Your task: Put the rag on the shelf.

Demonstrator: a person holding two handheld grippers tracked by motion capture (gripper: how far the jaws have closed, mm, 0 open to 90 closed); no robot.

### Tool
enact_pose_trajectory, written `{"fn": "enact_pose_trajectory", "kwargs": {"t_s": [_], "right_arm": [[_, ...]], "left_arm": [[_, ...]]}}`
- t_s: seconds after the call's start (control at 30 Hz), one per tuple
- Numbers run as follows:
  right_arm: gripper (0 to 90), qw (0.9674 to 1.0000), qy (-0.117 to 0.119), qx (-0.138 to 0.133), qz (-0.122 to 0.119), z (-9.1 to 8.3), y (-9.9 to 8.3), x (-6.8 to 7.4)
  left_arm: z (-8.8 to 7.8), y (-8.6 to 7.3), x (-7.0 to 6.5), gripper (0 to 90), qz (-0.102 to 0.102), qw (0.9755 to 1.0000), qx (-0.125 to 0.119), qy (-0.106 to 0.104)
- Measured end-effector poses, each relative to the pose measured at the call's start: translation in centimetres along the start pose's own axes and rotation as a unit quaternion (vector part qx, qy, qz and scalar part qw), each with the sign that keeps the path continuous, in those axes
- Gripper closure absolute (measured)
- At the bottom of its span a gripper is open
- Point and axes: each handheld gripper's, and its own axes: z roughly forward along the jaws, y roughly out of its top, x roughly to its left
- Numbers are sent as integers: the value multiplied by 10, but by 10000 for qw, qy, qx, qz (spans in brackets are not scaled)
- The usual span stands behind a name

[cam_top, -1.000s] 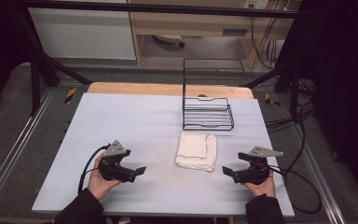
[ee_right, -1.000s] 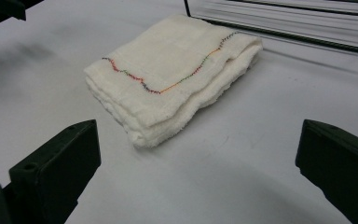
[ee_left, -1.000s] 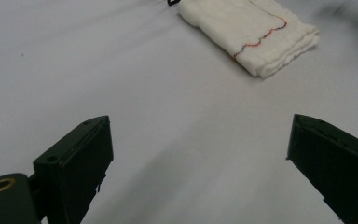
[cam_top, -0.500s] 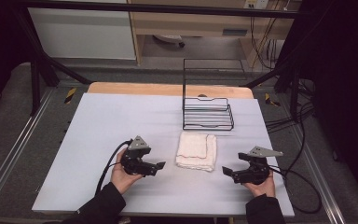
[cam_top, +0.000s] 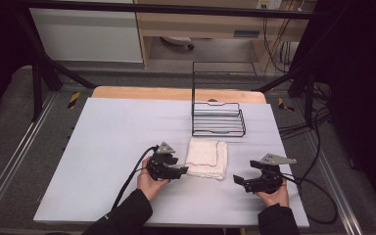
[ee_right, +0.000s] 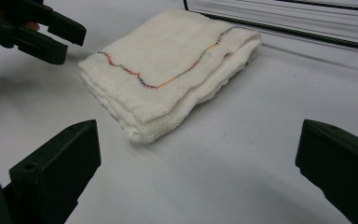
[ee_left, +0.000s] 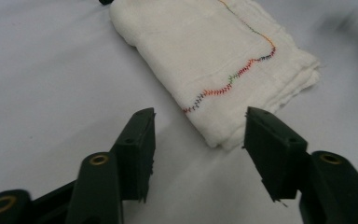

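A folded white towel with a multicoloured stitched line lies flat on the table, just in front of a black wire rack. My left gripper sits at the towel's left near edge, held low and open. In the left gripper view the towel has its near corner just ahead of the left gripper, between the spread jaws. My right gripper rests open to the right of the towel, a short gap away. In the right gripper view the towel lies ahead of the right gripper, whose jaws stand wide apart.
The wire rack stands with a tall back frame and a low shelf, directly behind the towel. The left gripper appears at the upper left of the right gripper view. Cables trail off the table's right edge. Bare table stretches to the left.
My left gripper has travelled right across the table, from the left part to the towel's left edge. The right gripper and the towel have stayed put.
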Motion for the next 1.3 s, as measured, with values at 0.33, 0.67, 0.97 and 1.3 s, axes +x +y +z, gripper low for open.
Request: {"fn": "enact_pose_trajectory", "kwargs": {"t_s": [0.33,0.67,0.97,1.3], "right_arm": [[5,10000,-19,7,-14,0,0,0],[6,10000,-18,29,2,0,0,0],[8,10000,-49,41,21,2,0,0],[10,10000,-65,46,49,2,0,1]], "left_arm": [[20,2,-6,611,-193,9998,10,44],[25,3,-9,702,-305,9995,27,63],[27,6,-13,793,-337,9992,145,125],[24,8,-15,841,-275,9992,225,181]]}}
